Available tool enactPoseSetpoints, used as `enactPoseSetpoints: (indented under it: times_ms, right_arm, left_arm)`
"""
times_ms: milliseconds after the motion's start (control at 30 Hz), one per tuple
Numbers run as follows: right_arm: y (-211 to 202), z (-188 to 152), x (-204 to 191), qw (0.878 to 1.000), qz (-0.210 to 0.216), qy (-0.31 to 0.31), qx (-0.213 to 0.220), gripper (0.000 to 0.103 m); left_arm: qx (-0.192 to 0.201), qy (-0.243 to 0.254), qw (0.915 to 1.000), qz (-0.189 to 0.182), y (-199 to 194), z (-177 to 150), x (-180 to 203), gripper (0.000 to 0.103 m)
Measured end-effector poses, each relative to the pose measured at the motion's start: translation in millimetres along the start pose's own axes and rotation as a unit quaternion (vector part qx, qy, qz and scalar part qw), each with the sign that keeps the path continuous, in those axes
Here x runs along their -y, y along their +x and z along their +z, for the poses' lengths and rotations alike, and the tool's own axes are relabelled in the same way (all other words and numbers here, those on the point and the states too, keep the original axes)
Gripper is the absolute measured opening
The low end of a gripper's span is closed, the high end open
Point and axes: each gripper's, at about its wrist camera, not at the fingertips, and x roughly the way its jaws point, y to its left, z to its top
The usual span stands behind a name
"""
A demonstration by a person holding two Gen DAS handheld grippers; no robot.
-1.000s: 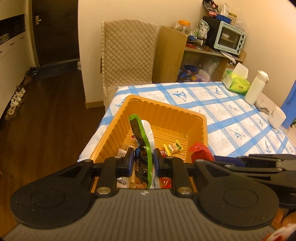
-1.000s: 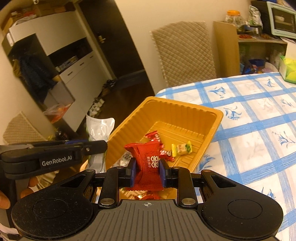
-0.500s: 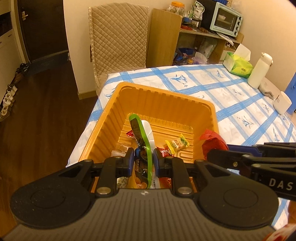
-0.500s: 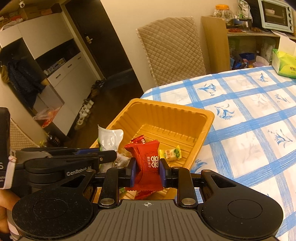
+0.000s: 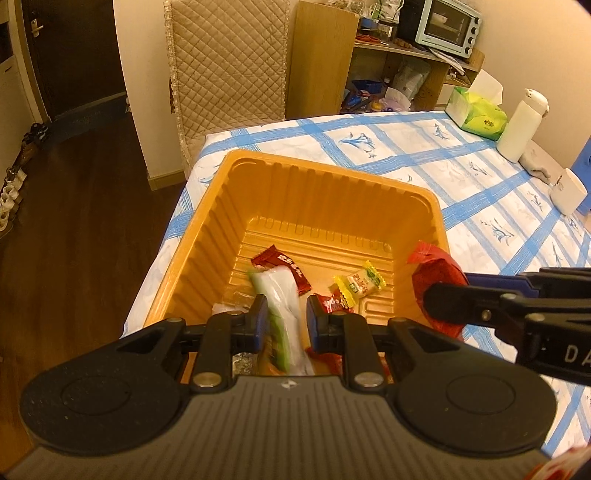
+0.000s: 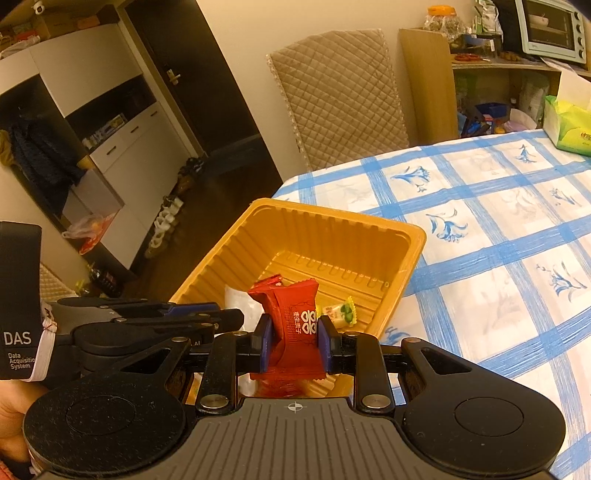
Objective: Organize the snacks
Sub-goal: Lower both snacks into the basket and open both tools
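Observation:
An orange plastic tray sits at the near corner of the blue-checked table. My left gripper is open above its near end; a green-and-white packet, blurred, drops between its fingers. Inside the tray lie a dark red wrapper, a yellow candy and small red candies. My right gripper is shut on a red snack packet over the tray's right rim.
A quilted chair stands behind the table. A tissue box, a white bottle and a white cup stand at the far right. A shelf with a toaster oven is behind. The floor drops off to the left.
My left gripper has opened and let go of the green-and-white packet, which now falls into the tray. Both grippers have moved a little forward over the tray.

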Motion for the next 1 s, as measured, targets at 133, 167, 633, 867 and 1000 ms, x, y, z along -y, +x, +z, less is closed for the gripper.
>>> enactPoseSetpoints:
  times_ms: [133,167,633,867,1000]
  right_arm:
    - [1.6,0.8,-0.5,1.000,-0.001,-0.002,0.000,0.026]
    - [2.3,1.0,-0.5,1.000,-0.001,-0.002,-0.001,0.026]
    - [35.5,20.9,3.0,0.999,-0.004,-0.041,0.005,0.026]
    - [53.2,34.2,5.3,0.999,-0.001,-0.051,0.010,0.026]
    - [57.7,41.0,4.8,0.999,0.015,-0.045,0.027,0.026]
  left_arm:
    - [0.003,-0.004,1.0000,-0.001,-1.8,1.9,-2.0,0.020]
    - [0.004,-0.005,1.0000,-0.002,-2.7,2.5,-2.7,0.020]
    - [0.019,-0.023,0.9995,0.005,-11.4,17.8,-12.2,0.033]
    - [0.021,-0.028,0.9993,0.015,-11.8,21.7,-17.8,0.043]
    - [0.022,-0.035,0.9990,0.019,-12.7,22.0,-22.1,0.046]
